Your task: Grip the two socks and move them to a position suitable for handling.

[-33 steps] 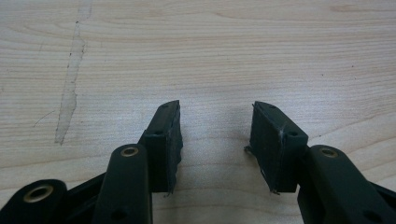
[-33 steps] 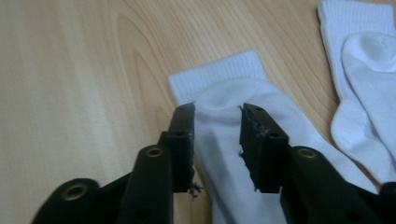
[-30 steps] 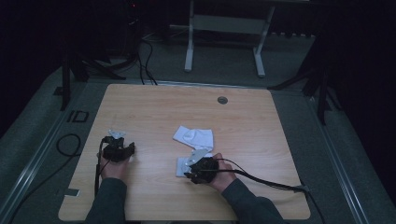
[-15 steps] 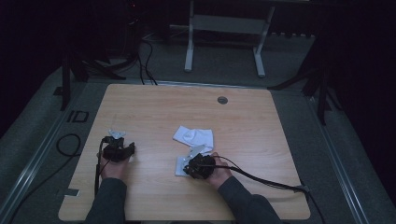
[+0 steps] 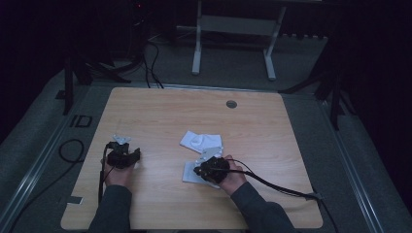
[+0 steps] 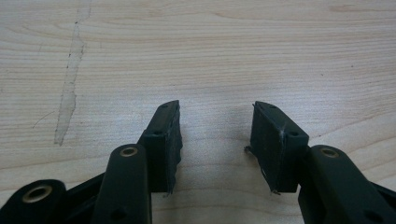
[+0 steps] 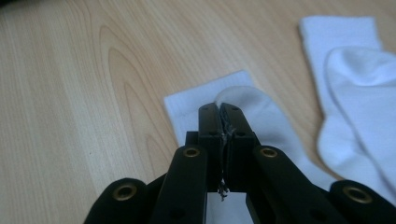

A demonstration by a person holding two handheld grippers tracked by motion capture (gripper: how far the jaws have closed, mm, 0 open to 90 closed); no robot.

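We work at a wide wooden table point(image 5: 160, 111), pale and bare over most of its top, with a small round grommet point(image 5: 231, 104) near its far edge. Near the middle lie two white socks. The farther sock point(image 5: 200, 141) rests flat and well apart from either hand. The nearer sock point(image 7: 261, 116) lies just under our right hand, and this is the one we are working on.

Our right claw point(image 7: 219, 109) has just been closing, and its jaws now stand together with a fold of the nearer sock's cloth pinched between the pads; in the right gripper view a raised hump of white fabric meets the tips and a thread shows along the seam between them. A second ago the same claw sat open over the sock, so the grip is new. We judge that the pick-up is made and the sock is ready to be lifted, folded or laid against its mate.

Our left claw point(image 6: 215, 135) rests over bare wood near the table's left side, its jaws apart with nothing between them, as it was a second ago. It looks to be waiting its turn.

The hold seems to be on a thin fold only, so we think a slow lift would suit it best.
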